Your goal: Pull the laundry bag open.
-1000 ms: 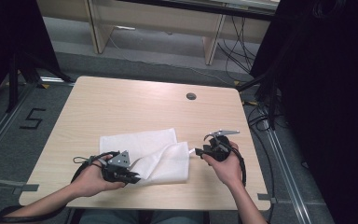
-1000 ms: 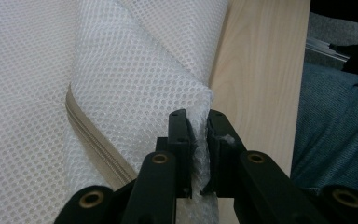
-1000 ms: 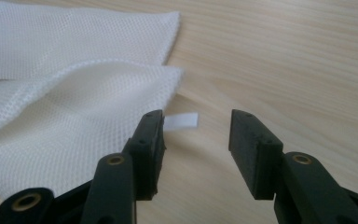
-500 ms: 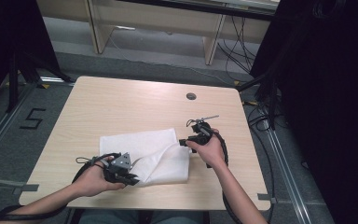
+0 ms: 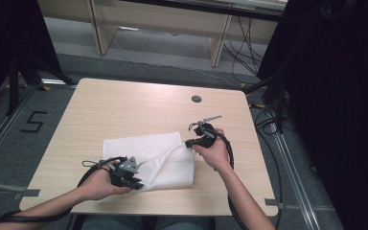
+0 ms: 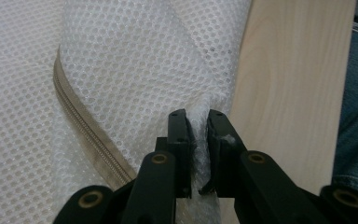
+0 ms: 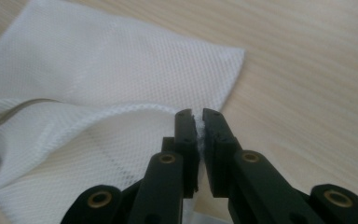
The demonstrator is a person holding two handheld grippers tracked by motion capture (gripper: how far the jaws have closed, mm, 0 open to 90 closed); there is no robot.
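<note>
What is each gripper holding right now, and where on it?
Both hold the white mesh bag: left gripper pinches its near edge, right gripper its folded right edge.

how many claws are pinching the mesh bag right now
2: the left claw grips the mesh bag at its near edge, the right claw grips its right edge.
</note>
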